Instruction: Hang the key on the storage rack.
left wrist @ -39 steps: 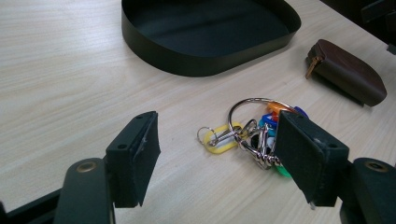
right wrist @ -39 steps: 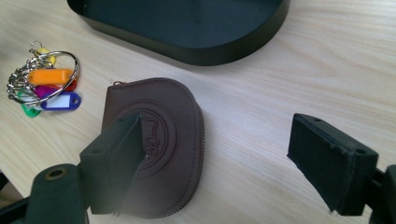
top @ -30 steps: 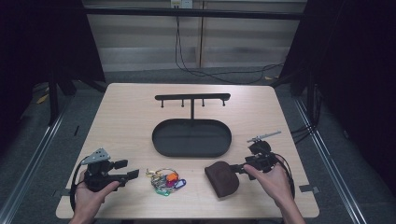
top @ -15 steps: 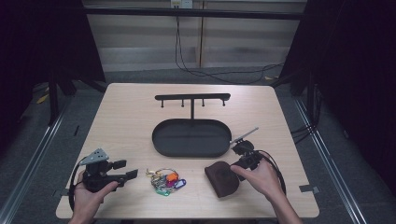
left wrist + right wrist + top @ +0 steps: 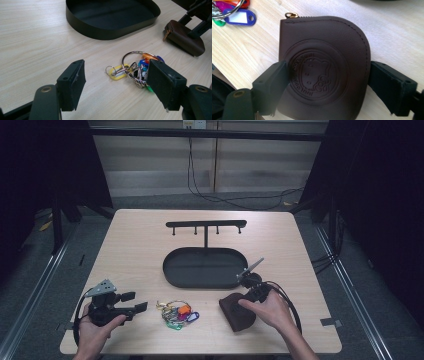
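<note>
A: What is seen from above?
B: The brown pouch [image 5: 239, 312] is lain flat on the counter [image 5: 135, 250] under the right gripper [image 5: 246, 296]; the left gripper [image 5: 134, 303] is held beside the key ring [image 5: 177, 313].

A: And the left gripper view?
B: Its fingers [image 5: 72, 83] are spread, nothing held; the keys [image 5: 136, 68] are seen just ahead.

A: The right gripper view?
B: The fingers [image 5: 272, 83], just opened wider, are set either side of the pouch [image 5: 322, 67], apparently not pressed on it.

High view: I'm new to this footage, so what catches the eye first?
The black oval tray at mid-table, with a hook rack behind it. Near the front edge, the right gripper straddles a brown leather pouch, and a bunch of keys with bright tags lies just ahead of the open left gripper.
</note>
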The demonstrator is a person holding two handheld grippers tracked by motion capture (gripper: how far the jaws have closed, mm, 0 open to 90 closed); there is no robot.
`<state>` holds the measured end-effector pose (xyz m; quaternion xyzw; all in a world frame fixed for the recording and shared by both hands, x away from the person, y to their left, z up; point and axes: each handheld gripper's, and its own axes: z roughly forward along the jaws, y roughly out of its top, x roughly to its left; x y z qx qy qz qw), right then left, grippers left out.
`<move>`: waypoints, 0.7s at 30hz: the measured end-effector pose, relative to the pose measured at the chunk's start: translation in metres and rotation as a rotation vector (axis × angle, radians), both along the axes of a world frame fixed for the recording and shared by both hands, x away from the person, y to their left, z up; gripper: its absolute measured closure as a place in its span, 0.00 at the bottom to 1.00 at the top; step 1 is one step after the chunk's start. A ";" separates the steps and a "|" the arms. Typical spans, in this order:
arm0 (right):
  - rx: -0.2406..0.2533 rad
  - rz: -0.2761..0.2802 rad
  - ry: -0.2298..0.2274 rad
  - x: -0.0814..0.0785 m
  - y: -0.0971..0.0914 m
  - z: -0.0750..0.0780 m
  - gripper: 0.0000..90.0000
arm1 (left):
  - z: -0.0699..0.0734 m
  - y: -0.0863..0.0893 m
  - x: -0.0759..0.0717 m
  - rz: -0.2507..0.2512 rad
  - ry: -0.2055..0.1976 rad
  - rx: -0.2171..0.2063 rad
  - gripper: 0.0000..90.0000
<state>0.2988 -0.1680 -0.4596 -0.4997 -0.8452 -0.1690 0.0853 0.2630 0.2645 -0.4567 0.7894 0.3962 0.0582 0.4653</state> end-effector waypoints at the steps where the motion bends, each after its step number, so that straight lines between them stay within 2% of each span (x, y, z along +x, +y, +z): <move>1: 0.005 -0.004 0.017 0.000 0.002 -0.004 0.15 | 0.000 0.000 0.000 0.001 0.000 0.001 0.35; 4: 0.018 0.004 0.031 0.000 0.007 -0.006 0.18 | 0.000 0.000 0.000 0.001 0.000 0.001 0.34; 8: 0.020 0.021 0.034 0.001 0.013 -0.009 0.17 | 0.000 0.000 0.000 0.000 0.001 -0.003 0.35; 10: 0.028 0.035 0.046 0.002 0.015 -0.009 0.21 | 0.000 0.001 0.000 -0.001 -0.001 0.001 0.35; 13: 0.053 0.044 0.071 0.003 0.018 -0.012 0.21 | 0.000 0.001 0.000 0.000 0.000 -0.001 0.34; 15: 0.073 0.057 0.076 0.003 0.021 -0.010 0.31 | 0.000 0.001 0.000 0.000 -0.001 -0.001 0.35; 21: 0.066 0.044 0.082 0.003 0.021 -0.008 0.34 | 0.000 0.000 0.000 -0.002 0.002 0.000 0.34</move>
